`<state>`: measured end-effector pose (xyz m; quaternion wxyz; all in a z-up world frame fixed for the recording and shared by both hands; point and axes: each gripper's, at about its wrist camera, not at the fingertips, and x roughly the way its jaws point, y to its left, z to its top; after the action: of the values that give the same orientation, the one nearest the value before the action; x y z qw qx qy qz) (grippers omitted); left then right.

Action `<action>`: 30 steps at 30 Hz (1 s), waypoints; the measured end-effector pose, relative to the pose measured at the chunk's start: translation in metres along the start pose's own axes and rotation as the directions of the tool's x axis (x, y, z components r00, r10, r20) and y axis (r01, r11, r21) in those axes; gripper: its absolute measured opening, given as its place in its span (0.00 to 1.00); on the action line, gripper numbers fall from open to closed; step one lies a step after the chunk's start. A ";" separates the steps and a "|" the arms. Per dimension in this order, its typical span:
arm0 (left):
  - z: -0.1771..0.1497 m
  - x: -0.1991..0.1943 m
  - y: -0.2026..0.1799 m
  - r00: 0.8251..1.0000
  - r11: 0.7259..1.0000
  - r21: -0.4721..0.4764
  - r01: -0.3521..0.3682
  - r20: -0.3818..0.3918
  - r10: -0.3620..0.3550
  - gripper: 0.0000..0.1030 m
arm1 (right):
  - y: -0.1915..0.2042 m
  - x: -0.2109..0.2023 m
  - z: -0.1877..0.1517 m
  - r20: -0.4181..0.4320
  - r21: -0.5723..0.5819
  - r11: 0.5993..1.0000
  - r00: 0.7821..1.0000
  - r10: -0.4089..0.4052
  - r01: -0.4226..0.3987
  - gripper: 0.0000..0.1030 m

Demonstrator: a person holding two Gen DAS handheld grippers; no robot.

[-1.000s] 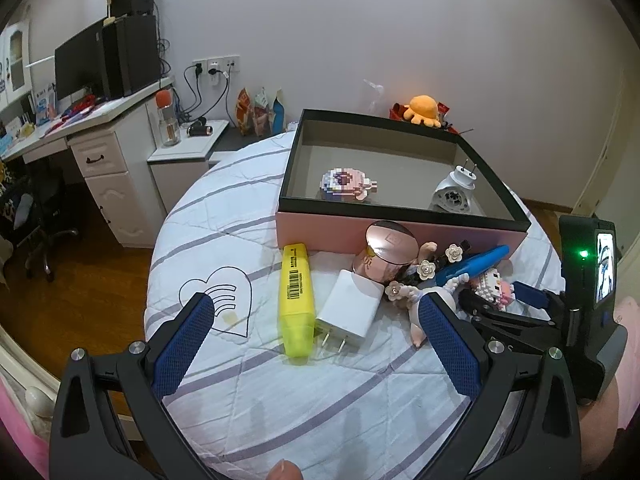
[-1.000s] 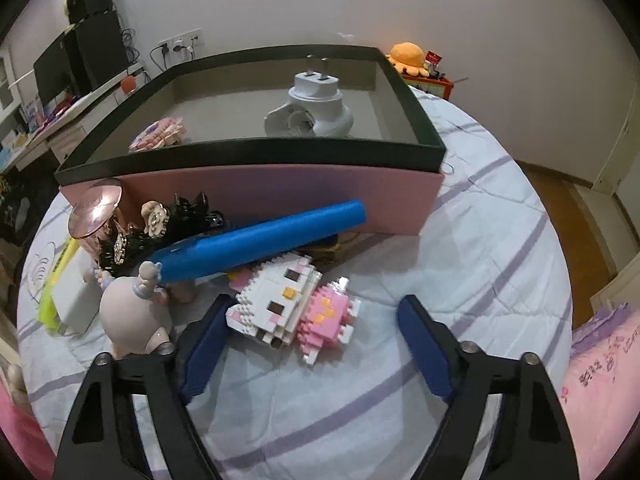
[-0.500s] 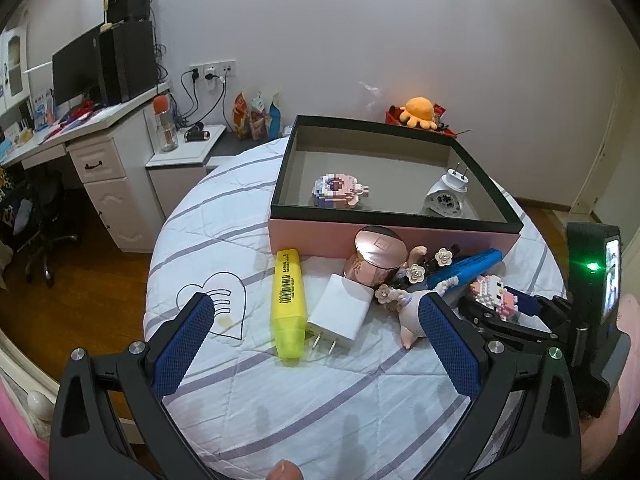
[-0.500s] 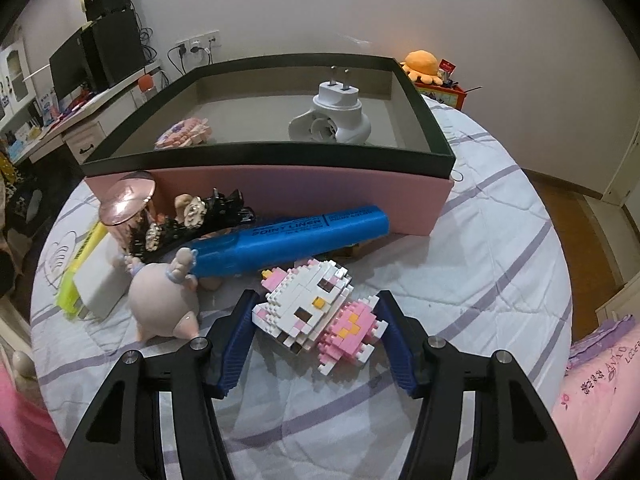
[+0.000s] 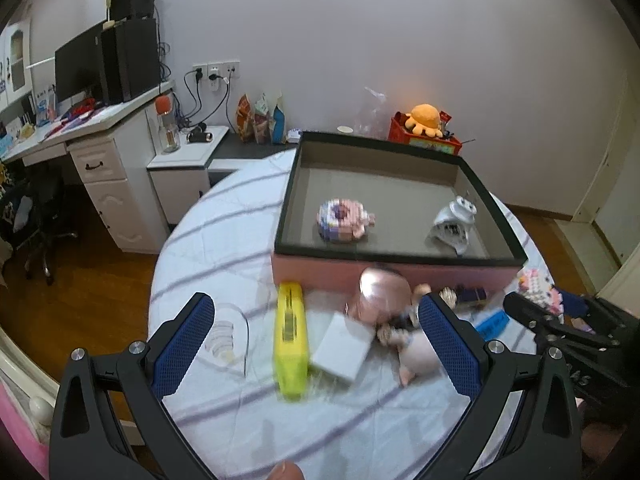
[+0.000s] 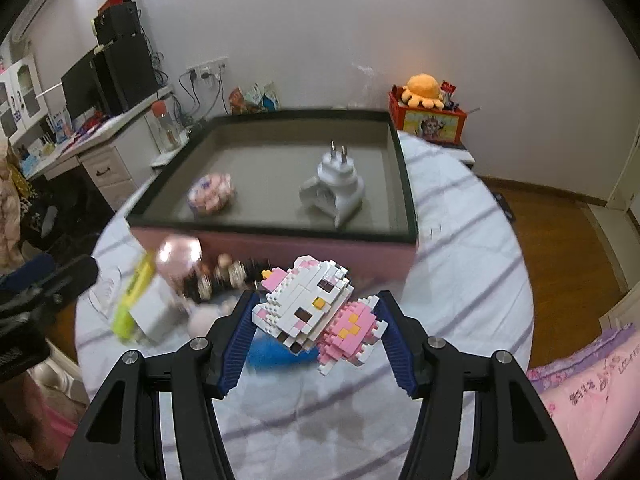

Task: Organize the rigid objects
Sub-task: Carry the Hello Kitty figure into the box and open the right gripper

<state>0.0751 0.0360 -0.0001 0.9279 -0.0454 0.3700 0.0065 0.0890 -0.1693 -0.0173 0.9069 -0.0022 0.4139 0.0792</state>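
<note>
Block-built kitty figure sits clamped between the blue pads of the right gripper, lifted off the striped tablecloth, just in front of the pink box with the dark rim. Inside the box: white plug adapter and a small brick figure. Left gripper spread wide, holding nothing, above the yellow highlighter and white charger. Rose-gold jar and a pale doll lie near the box front. Blue marker partly hidden.
</note>
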 end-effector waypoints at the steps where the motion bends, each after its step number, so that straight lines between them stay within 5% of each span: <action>1: 0.006 0.003 0.001 1.000 1.000 -0.001 -0.001 0.000 0.001 1.00 | 0.002 0.000 0.007 0.004 -0.002 1.000 1.000 0.006 -0.006 0.59; 15: 0.088 0.077 0.017 0.998 0.998 -0.015 -0.056 0.008 0.056 1.00 | 0.030 0.082 0.107 -0.031 -0.053 0.995 0.996 0.081 -0.083 0.59; 30: 0.099 0.158 0.031 0.994 0.997 -0.054 -0.053 -0.097 0.048 1.00 | 0.031 0.173 0.130 -0.206 -0.063 0.996 0.977 0.051 -0.066 0.59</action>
<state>0.2559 0.0726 -0.0397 0.9070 -0.0624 0.4147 0.0383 0.2932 -0.1056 -0.0598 0.8563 -0.0295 0.5016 0.1195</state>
